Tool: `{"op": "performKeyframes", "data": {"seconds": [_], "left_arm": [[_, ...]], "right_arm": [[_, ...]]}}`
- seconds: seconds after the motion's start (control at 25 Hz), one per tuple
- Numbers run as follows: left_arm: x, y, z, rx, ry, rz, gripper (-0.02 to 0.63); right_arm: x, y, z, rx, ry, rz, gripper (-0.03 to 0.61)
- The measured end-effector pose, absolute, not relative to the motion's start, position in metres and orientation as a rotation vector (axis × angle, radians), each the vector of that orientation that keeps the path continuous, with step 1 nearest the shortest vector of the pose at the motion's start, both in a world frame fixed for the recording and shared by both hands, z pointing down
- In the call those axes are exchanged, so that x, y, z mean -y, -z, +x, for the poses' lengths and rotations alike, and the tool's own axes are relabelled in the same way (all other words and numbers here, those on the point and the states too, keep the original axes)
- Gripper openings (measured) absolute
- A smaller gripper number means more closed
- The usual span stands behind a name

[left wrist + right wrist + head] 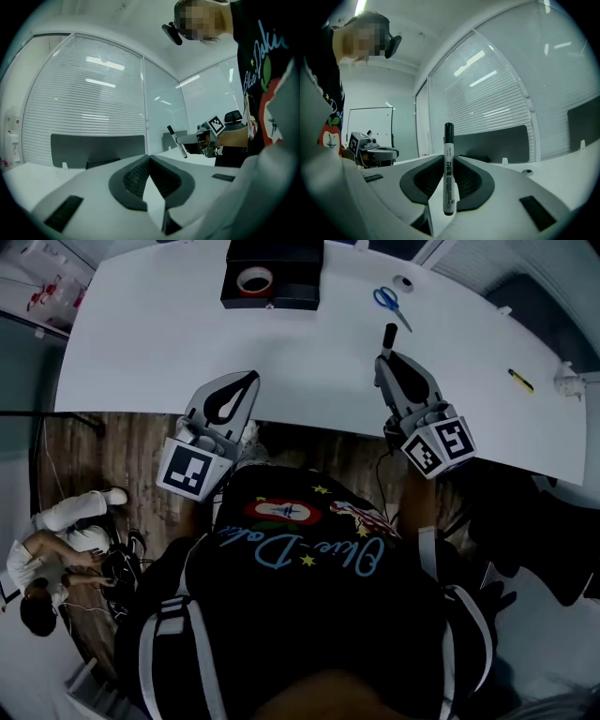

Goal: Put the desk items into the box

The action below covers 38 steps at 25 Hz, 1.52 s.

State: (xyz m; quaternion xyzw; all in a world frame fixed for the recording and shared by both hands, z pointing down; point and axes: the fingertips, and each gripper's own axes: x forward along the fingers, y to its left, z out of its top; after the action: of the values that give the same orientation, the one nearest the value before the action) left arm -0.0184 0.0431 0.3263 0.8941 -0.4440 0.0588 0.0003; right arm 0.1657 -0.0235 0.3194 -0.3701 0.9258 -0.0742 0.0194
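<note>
My right gripper (387, 351) is shut on a white marker with a black cap (388, 336), held over the near edge of the white table (141, 352). In the right gripper view the marker (448, 168) stands upright between the pads (465, 176). The left gripper view shows the same marker (177, 140) off to the right. My left gripper (250, 379) hovers at the table's near edge with its jaws together and nothing between them (149, 158). The black box (272, 276) sits at the far edge, a red tape roll (253, 280) inside.
Blue scissors (392, 304) and a small round object (403, 283) lie right of the box. A yellow item (521, 381) lies near the table's right edge. A person (47, 554) crouches on the floor at the left.
</note>
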Motion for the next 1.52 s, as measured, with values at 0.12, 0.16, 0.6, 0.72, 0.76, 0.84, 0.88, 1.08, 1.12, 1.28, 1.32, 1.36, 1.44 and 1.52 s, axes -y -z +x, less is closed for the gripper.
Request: {"op": "performKeyframes", "data": {"seconds": [0.12,0.16,0.6,0.72,0.76,0.84,0.88,1.08,1.12,1.28,1.32,1.36,1.44,1.52], "left_arm": [[-0.034,-0.328,-0.038,1.426,-0.174,2.790,0.000],[-0.030,-0.328,-0.044,1.433,-0.169,2.784,0.000],[0.012,-0.325,-0.091,1.441,-0.114,2.779,0.000],[0.022,-0.326,-0.105,1.436,-0.103,2.772,0.000],[0.025,-0.326,-0.110,1.438,-0.099,2.768,0.000],[0.032,-0.327,-0.121,1.445,-0.086,2.755,0.000],[0.035,-0.327,-0.127,1.445,-0.074,2.746,0.000],[0.052,-0.332,-0.151,1.414,-0.086,2.759,0.000],[0.057,-0.332,-0.154,1.407,-0.094,2.767,0.000],[0.074,-0.328,-0.166,1.355,-0.056,2.794,0.000],[0.078,-0.329,-0.169,1.341,-0.057,2.800,0.000],[0.082,-0.330,-0.172,1.327,-0.061,2.805,0.000],[0.090,-0.332,-0.178,1.302,-0.066,2.811,0.000],[0.099,-0.333,-0.184,1.285,-0.061,2.817,0.000]], "right_arm": [[0.038,-0.319,0.145,-2.895,0.226,-1.132,0.074],[0.042,-0.319,0.139,-2.901,0.226,-1.128,0.074],[0.086,-0.320,0.095,-2.930,0.223,-1.188,0.074],[0.098,-0.325,0.088,-2.933,0.237,-1.238,0.074],[0.102,-0.326,0.085,-2.930,0.243,-1.254,0.074],[0.111,-0.328,0.081,-2.925,0.246,-1.290,0.074],[0.116,-0.329,0.079,-2.927,0.241,-1.308,0.074],[0.139,-0.333,0.058,-2.948,0.220,-1.361,0.074],[0.144,-0.334,0.053,-2.965,0.193,-1.379,0.074],[0.159,-0.344,0.030,-3.036,0.123,-1.432,0.074],[0.163,-0.346,0.025,-3.044,0.121,-1.441,0.074],[0.167,-0.348,0.020,-3.053,0.119,-1.454,0.074],[0.177,-0.353,0.014,-3.068,0.115,-1.489,0.074],[0.186,-0.358,0.008,-3.081,0.098,-1.525,0.074]]}}
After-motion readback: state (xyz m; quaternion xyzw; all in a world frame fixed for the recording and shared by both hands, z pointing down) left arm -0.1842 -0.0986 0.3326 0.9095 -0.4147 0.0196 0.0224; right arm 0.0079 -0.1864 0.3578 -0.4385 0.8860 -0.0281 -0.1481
